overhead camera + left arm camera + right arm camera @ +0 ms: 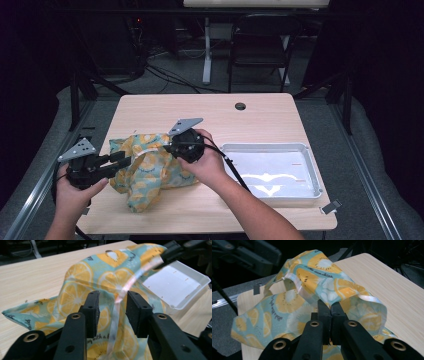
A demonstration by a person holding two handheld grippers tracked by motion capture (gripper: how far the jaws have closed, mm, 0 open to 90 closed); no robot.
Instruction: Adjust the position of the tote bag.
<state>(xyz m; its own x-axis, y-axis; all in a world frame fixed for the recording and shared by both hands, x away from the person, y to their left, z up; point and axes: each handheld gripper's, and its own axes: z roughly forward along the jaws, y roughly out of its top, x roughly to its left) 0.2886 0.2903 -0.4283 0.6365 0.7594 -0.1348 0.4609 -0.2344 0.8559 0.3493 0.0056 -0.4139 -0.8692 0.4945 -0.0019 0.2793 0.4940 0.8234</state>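
A: Where's the lemon-print bag (150, 167)?
B: On the table (260, 120), left of the white tray (270, 172).
A: Jaws?
B: Right gripper (329, 312) clamped on the bag's fabric. Left gripper (111, 306) parted, astride its clear strip, not pinching.

left gripper (112, 312) agape, right gripper (329, 315) clamped

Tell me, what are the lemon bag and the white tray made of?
The lemon bag looks like thin plastic-coated fabric: it creases softly, with a shiny translucent strip along its opening. The white tray looks like hard, glossy plastic: stiff thin walls, and light glares off its floor. Neither is certain from looks alone.
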